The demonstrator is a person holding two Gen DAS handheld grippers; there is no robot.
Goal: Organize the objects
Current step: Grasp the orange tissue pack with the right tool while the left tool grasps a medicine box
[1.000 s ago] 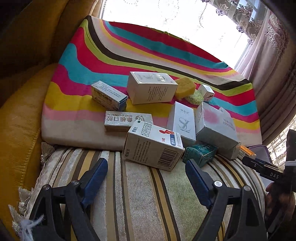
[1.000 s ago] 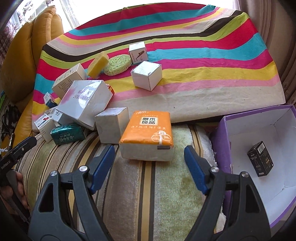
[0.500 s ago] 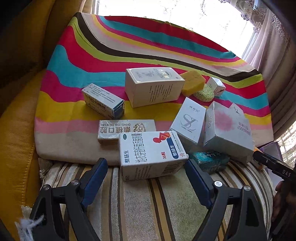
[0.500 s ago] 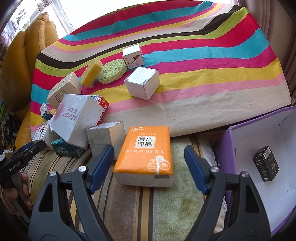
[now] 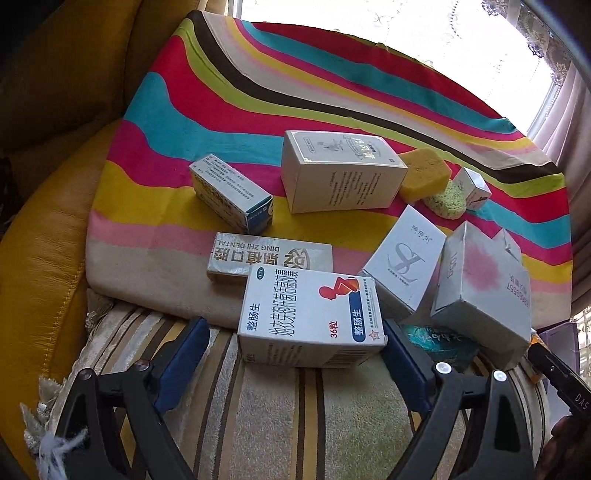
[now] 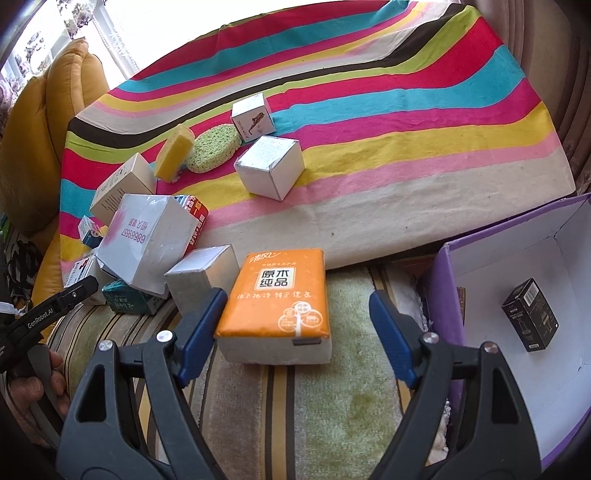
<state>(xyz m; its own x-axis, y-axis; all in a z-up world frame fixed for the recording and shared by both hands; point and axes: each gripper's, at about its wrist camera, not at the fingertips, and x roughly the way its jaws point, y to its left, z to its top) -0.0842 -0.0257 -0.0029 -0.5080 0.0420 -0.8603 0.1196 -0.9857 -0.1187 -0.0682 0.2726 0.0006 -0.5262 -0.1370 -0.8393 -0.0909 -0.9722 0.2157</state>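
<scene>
Lying between both open claws: medicine box (image 5: pixel 310 317) at left claw (image 5: pixel 295 350), tissue pack (image 6: pixel 275 299) at right claw (image 6: pixel 297 328).

My left gripper (image 5: pixel 295 354), its jaws having just been opening, brackets the white cardboard medicine box (image 5: pixel 310 317) without pressing it; behind that box lies a flat grey dental carton (image 5: pixel 269 256) on the rainbow-striped cloth (image 5: pixel 229 110).

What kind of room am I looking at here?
Most likely a home living room: a yellow leather sofa with a striped seat mat, a rainbow-striped cloth spread over it, and lace curtains at a bright window.
</scene>
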